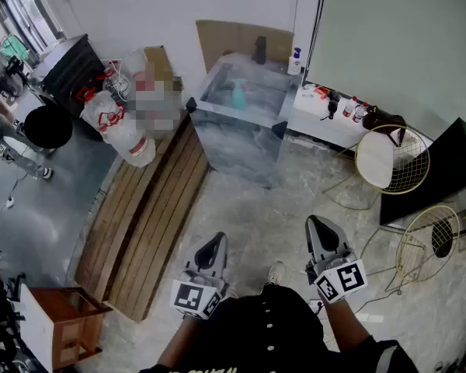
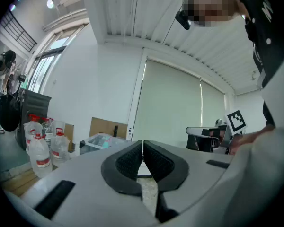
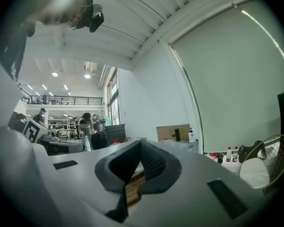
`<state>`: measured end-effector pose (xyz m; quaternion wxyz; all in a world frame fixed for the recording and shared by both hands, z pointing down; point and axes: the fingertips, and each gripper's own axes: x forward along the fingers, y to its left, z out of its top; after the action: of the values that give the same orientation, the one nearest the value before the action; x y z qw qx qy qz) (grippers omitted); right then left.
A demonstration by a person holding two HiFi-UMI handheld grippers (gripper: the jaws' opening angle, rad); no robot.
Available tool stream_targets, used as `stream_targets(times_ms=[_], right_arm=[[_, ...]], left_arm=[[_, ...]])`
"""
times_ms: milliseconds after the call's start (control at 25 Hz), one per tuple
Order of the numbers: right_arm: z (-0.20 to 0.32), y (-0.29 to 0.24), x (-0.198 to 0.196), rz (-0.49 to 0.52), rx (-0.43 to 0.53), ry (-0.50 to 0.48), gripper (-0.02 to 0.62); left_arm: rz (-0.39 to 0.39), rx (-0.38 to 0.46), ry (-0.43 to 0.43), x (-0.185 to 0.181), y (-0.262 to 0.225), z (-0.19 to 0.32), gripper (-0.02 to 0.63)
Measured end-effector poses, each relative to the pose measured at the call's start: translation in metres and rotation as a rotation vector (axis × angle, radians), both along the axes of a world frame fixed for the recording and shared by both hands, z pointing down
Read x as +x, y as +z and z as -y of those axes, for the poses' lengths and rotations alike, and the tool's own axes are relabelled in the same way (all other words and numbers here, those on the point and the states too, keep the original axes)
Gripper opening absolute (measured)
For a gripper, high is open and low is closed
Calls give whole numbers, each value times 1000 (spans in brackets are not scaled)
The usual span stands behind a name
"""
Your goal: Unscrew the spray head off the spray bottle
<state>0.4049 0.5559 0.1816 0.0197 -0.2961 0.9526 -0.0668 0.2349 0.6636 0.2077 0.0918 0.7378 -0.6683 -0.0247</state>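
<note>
We hold the left tongs [image 1: 212, 245] and the right tongs [image 1: 320, 225] level and close in, both pressed together on nothing. The teal spray bottle [image 1: 238, 93] stands well apart, near the middle of the grey tabletop [image 1: 217, 119], so unscrewing looks not yet begun.

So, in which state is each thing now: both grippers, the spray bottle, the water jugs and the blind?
Left gripper: shut, nothing held.
Right gripper: shut, nothing held.
Spray bottle: upright on the grey table, apart from both grippers, untouched.
Water jugs: upright, red caps on.
Blind: pulled down.
</note>
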Motion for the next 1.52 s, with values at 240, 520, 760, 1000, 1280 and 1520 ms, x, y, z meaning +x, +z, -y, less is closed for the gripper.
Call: stream_targets(times_ms=[240, 520, 760, 1000, 1280, 1520], right_arm=[[1, 4, 3, -11, -8, -8, 9], [12, 7, 7, 10, -16, -26, 10], [45, 14, 16, 0, -40, -49, 9], [76, 15, 17, 8, -31, -101, 9], [113, 19, -1, 7, -29, -134, 9], [145, 24, -37, 7, -30, -132, 9]], left_arm=[[-2, -13, 0, 7, 2, 4, 31], [-3, -27, -14, 15, 8, 13, 31], [11, -16, -48, 21, 6, 43, 31], [38, 1, -107, 21, 2, 75, 31], [45, -36, -122, 17, 12, 103, 31], [64, -10, -112, -26, 20, 139, 31]])
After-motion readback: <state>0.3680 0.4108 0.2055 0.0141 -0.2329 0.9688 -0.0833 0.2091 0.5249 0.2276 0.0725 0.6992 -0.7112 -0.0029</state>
